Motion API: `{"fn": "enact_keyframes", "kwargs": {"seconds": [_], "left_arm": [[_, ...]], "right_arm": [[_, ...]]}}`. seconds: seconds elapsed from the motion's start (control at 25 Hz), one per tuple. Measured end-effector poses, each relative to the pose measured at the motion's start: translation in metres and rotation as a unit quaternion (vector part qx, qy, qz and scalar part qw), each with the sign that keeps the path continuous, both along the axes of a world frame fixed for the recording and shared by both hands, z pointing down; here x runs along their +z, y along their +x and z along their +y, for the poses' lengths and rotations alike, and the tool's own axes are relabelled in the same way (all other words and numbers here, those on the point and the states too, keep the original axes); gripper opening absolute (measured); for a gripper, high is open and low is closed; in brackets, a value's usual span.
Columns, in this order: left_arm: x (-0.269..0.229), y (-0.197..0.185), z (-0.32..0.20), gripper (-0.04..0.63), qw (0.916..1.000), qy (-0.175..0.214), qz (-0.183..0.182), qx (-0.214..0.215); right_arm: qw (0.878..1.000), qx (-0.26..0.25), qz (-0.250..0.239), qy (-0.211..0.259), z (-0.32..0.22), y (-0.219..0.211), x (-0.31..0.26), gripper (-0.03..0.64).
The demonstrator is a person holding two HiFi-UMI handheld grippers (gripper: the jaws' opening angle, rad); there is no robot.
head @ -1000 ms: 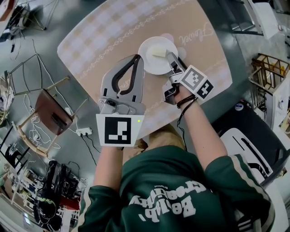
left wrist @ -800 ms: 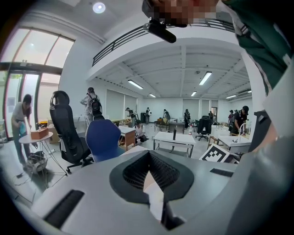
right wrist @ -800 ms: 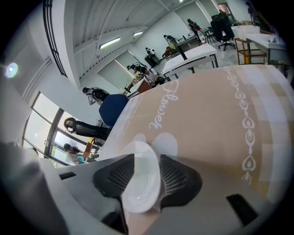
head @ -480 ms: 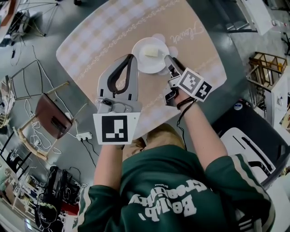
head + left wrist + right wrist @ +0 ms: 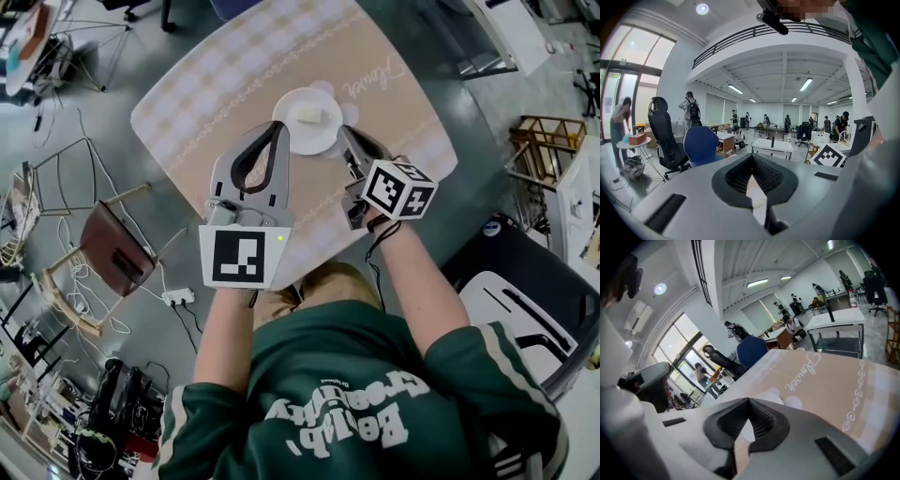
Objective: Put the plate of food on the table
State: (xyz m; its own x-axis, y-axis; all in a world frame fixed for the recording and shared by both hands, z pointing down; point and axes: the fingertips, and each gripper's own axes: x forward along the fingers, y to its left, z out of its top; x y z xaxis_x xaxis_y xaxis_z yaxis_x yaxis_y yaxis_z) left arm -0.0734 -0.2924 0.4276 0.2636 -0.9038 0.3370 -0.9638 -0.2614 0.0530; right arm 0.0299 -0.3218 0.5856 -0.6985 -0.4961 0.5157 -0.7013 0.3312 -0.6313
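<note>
My left tongs (image 5: 280, 127) are pinched together on nothing. My right tongs (image 5: 346, 133) are closing, tips met, nothing between them either. Their tips sit just beside the left and right rim of the white plate (image 5: 298, 142). The plate lies flat on the desk (image 5: 206, 89), with a pale piece of food (image 5: 310, 115) on it. The desk wears a beige checked cloth with white scroll lines and a script word. Grey floor (image 5: 103, 141) lies all round. A brown chair (image 5: 111, 246) stands at my left, with a white power strip (image 5: 176, 297) near it. Ahead is a big hall with a blue chair (image 5: 699, 146), a black office chair (image 5: 665, 133), white tables (image 5: 771, 145), people about, and strip lights overhead.
</note>
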Motion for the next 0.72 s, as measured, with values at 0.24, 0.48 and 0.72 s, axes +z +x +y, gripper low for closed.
{"fn": "enact_keyframes", "kwargs": {"seconds": [0.24, 0.48, 0.72], "left_arm": [[-0.022, 0.002, 0.007, 0.009, 0.9999, 0.015, -0.003, 0.001], [-0.051, -0.002, 0.031, 0.009, 0.9992, 0.037, -0.005, 0.013], [-0.083, -0.006, 0.065, 0.009, 0.9979, 0.055, 0.002, 0.033]], "right_arm": [[0.993, -0.062, 0.007, 0.099, 0.001, -0.005, -0.050, 0.014], [0.976, -0.085, 0.041, 0.196, 0.012, -0.013, -0.108, 0.014], [0.962, -0.093, 0.045, 0.252, 0.052, -0.027, -0.161, 0.014]]}}
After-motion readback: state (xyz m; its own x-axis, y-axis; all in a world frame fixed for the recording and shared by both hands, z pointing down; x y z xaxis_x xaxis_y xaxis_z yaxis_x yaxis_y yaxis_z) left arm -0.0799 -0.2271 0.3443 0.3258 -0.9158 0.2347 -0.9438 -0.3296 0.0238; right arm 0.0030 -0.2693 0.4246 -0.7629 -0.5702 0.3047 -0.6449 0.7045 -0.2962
